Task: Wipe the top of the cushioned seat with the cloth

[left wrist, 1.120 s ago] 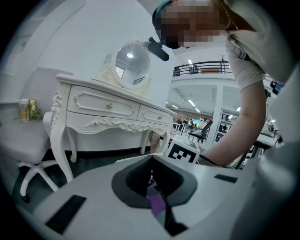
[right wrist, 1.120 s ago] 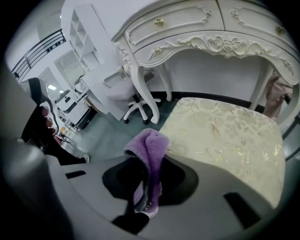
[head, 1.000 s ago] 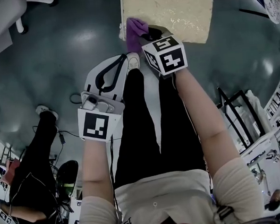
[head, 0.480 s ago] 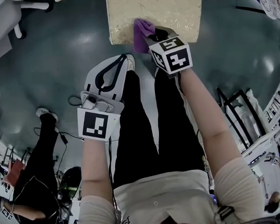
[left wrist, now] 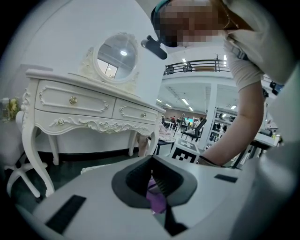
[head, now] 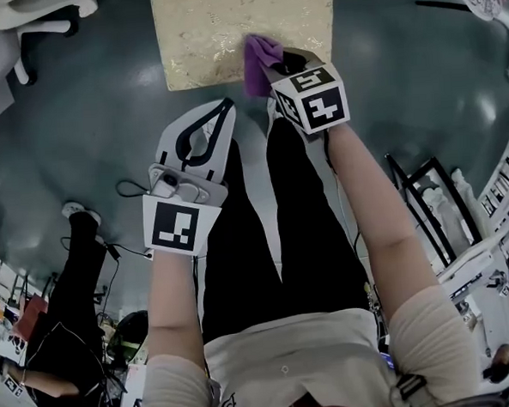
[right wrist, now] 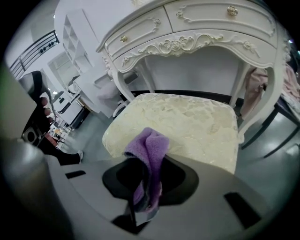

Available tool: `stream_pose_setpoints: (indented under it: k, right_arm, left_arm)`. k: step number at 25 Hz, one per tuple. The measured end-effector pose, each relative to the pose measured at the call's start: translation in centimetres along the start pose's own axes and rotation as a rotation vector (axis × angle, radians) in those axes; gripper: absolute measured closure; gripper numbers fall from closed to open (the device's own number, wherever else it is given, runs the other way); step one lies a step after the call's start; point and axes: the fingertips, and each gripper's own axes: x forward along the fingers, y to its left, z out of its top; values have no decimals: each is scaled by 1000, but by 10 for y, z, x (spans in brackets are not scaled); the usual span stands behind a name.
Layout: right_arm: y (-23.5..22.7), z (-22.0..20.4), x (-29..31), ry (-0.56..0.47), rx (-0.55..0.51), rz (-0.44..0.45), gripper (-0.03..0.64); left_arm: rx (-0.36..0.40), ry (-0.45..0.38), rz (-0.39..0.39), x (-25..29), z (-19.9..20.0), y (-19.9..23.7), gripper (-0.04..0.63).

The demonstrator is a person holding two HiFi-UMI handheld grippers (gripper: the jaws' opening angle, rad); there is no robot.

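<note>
Our right gripper (right wrist: 146, 185) is clamped on a bunched purple fleece cloth (right wrist: 150, 143), which sits over the near edge of the cream, embossed cushioned seat (right wrist: 192, 122); we cannot tell whether it presses on the fabric. Held by so narrow a fold, we judge the cloth could drag free on that textured top, or the hard jaws could rub it instead. Our left gripper (head: 225, 112), jaws together, hangs short of the seat, so nothing steadies it

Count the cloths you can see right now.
1: the purple cloth, clamped in the right tongs at the near edge of the cushioned seat. No other cloth shows.
</note>
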Motion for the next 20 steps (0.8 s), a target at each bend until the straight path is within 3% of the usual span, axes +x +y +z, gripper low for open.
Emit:
stream_pose_setpoints:
  k: [20]
  right_arm:
    - [-117, -51, -55, 45, 72, -70, 534]
  left_arm:
    - [-6, 0, -51, 88, 17, -74, 583]
